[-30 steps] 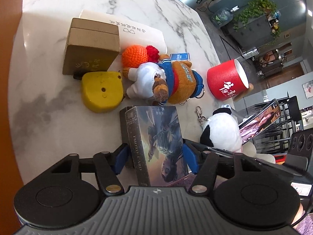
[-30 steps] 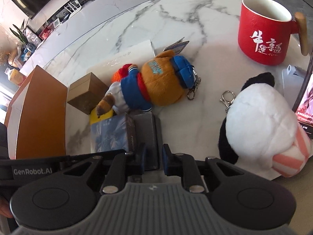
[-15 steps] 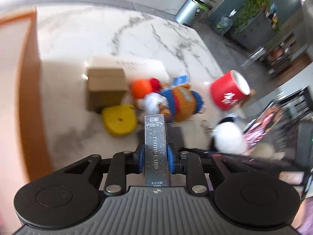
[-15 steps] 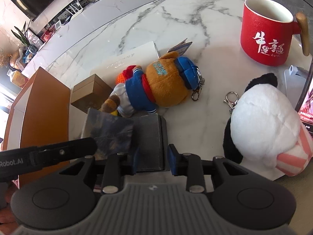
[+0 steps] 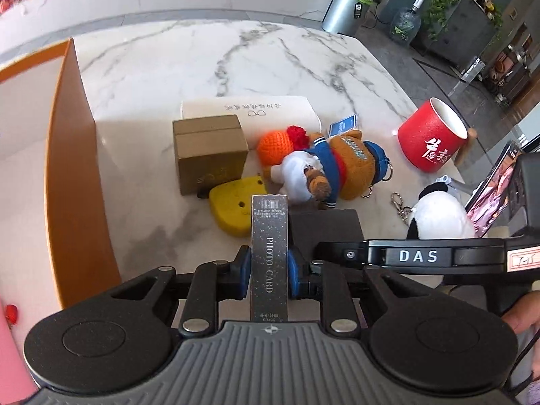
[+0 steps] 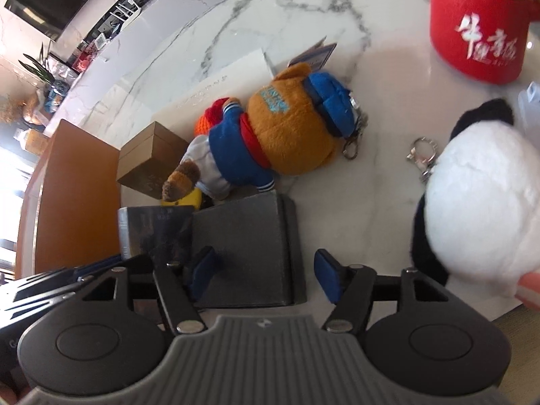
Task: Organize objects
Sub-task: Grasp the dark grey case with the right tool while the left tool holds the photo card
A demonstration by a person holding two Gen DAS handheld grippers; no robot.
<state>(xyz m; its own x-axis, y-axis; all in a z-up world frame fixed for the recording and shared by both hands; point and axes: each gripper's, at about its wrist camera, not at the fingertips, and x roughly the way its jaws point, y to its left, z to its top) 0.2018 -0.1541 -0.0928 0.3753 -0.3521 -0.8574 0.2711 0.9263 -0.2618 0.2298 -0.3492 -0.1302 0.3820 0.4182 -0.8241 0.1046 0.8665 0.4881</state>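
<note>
My left gripper (image 5: 269, 270) is shut on a dark "PHOTO CARD" box (image 5: 269, 246), held upright on its narrow edge above the marble table (image 5: 236, 54); the box also shows in the right wrist view (image 6: 153, 233). My right gripper (image 6: 266, 273) is open, its blue pads on either side of a dark grey box (image 6: 243, 246) lying flat on the table, also seen in the left wrist view (image 5: 325, 224). An orange storage bin (image 5: 74, 168) stands at the left.
A brown plush bear (image 5: 341, 165), an orange knitted ball (image 5: 275, 146), a tan box (image 5: 209, 150), a yellow object (image 5: 234, 209), a white flat box (image 5: 256, 111), a red mug (image 5: 432, 138) and a panda plush (image 5: 438, 216) crowd the table.
My left gripper closed on the photo card box and lifted it upright off the grey box. My right gripper opened and released the grey box, which now lies flat.
</note>
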